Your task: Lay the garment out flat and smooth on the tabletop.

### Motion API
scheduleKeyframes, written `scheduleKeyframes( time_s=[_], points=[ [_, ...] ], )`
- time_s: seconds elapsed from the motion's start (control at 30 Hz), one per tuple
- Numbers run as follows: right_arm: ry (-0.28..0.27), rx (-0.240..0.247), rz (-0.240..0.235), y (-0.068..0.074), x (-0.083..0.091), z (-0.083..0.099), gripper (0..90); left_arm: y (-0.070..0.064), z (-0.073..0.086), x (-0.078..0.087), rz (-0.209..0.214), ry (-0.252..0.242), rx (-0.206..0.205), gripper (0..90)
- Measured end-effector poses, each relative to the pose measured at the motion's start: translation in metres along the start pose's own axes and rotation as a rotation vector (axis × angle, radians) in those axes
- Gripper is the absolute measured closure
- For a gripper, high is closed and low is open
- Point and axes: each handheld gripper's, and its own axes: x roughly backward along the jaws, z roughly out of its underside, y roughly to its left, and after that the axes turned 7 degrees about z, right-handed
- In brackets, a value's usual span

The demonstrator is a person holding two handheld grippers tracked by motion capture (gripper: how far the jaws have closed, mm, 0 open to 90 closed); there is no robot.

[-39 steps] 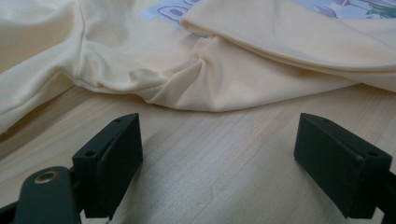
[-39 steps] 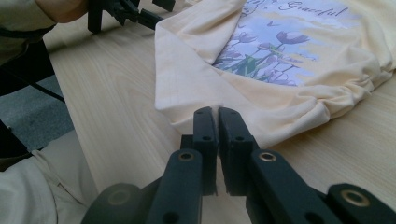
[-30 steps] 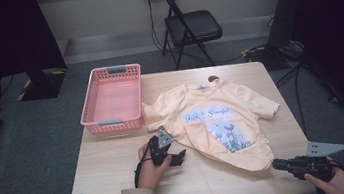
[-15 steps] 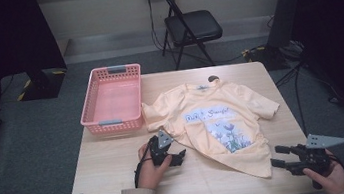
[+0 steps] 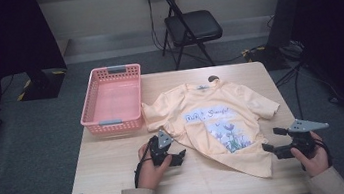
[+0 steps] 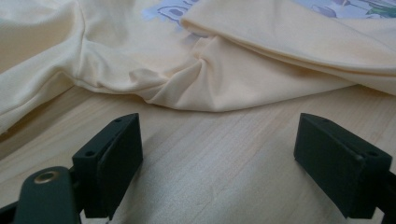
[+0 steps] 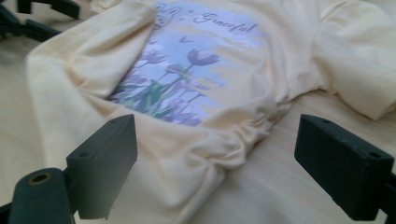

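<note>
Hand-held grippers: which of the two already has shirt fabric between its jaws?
The right hand-held gripper: its open jaws straddle the bunched hem of the yellow T-shirt. The left hand-held gripper is open over bare table, short of the cloth.

Pink basket [image 5: 112,100]: slotted plastic, on the table's far left corner, beyond and to the left of the left jaws, well apart from them.
Table [image 5: 114,170]: light wood, bare boards directly beneath both pairs of jaws.
Folding chair [image 5: 191,26]: black, on the grey floor past the table's far edge, far ahead of both pairs of jaws.
</note>
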Motion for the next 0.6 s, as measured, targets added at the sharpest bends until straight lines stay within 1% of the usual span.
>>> scheduleKeyframes(
  time_s=[0.03, 0.07, 0.1, 0.13, 0.33, 0.47, 0.53, 0.6],
  points=[
    [0.005, 0.001, 0.010, -0.002, -0.003, -0.001, 12.3, 0.000, 0.000, 0.000, 0.000, 0.000, 0.000, 14.9],
    [0.005, 0.001, 0.010, -0.002, -0.003, -0.001, 12.3, 0.000, 0.000, 0.000, 0.000, 0.000, 0.000, 14.8],
    [0.009, -0.012, 0.023, -0.005, -0.009, -0.004, 12.3, 0.000, 0.000, 0.000, 0.000, 0.000, 0.000, 14.9],
    [0.012, -0.018, 0.025, -0.007, -0.012, -0.005, 12.4, 0.000, 0.000, 0.000, 0.000, 0.000, -0.001, 14.8],
    [0.043, -0.010, 0.060, -0.012, -0.030, -0.009, 12.4, 0.000, 0.000, 0.000, 0.000, 0.000, 0.000, 14.9],
    [0.069, 0.001, 0.067, -0.013, -0.040, -0.010, 12.5, 0.000, 0.000, 0.000, 0.000, 0.000, -0.001, 14.8],
    [0.075, 0.000, 0.068, -0.013, -0.042, -0.010, 12.5, 0.000, 0.000, 0.000, 0.000, 0.000, -0.001, 14.8],
    [0.097, 0.008, 0.072, -0.014, -0.048, -0.009, 12.6, 0.000, 0.000, 0.000, 0.000, 0.000, 0.000, 14.9]
  ],
)
